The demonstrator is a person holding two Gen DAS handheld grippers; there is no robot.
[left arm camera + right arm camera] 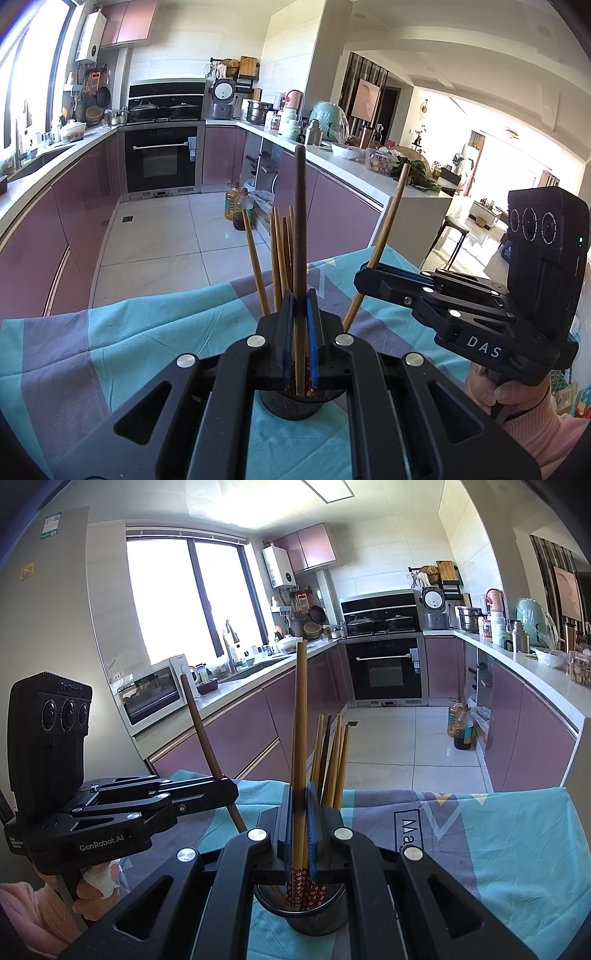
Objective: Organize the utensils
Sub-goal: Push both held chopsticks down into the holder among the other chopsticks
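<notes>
Chopsticks stand bunched in a black mesh holder (301, 910) on the table's teal-and-grey cloth (498, 849). The left tongs (300, 325) are clamped on a dark chopstick (300, 221), the right tongs (300, 812) on a lighter one (301, 716), both above the holder. A tilted release could send either stick past the rim, or tip the light holder. Only the right view shows the mesh rim and the patterned ends inside.

— What sort of place are we looking at?
— A home kitchen: pots are sitting on a stove (380, 622), an oven (386, 668) is standing below, and a microwave (153, 694) is resting beside the sink (258, 664).
</notes>
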